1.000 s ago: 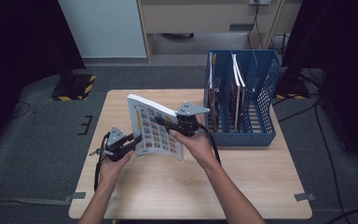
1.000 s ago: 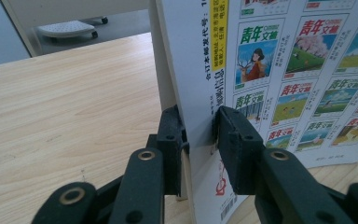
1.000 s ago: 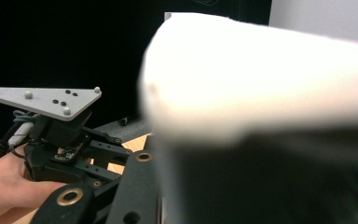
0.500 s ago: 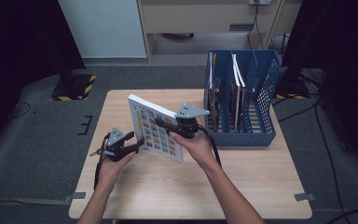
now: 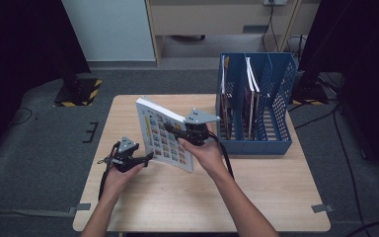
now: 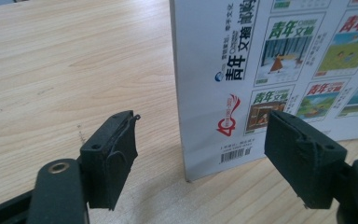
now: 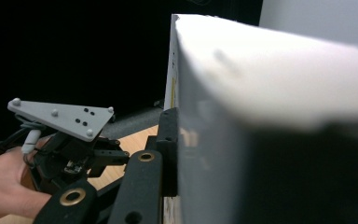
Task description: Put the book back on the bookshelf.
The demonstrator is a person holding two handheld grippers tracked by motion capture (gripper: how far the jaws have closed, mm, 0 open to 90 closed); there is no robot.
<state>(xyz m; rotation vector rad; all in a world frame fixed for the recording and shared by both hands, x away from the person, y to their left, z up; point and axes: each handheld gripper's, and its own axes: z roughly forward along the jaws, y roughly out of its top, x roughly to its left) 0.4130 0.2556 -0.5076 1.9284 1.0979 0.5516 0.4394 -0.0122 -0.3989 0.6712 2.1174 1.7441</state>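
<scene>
A thick magazine (image 5: 165, 138) with a white cover of small coloured pictures stands tilted on its lower edge on the wooden table (image 5: 256, 197). My right gripper (image 5: 175, 129) is shut on its upper right side; in the right gripper view one black jaw presses the cover (image 7: 270, 93) and the other jaw is hidden behind it. My left gripper (image 5: 145, 157) is at the magazine's lower left corner. Its jaws have just been opening. In the left gripper view they (image 6: 200, 135) stand wide apart, with the magazine's corner (image 6: 261, 70) just beyond them and untouched.
A blue mesh file rack (image 5: 256, 98) stands at the table's back right, with several magazines upright in its left compartments. The left gripper (image 7: 65, 140) and its hand show in the right gripper view. The floor around the table is dark.
My left gripper's jaws have opened off the magazine's lower left corner and the hand has drawn slightly back. The right gripper and the magazine have stayed in place.
</scene>
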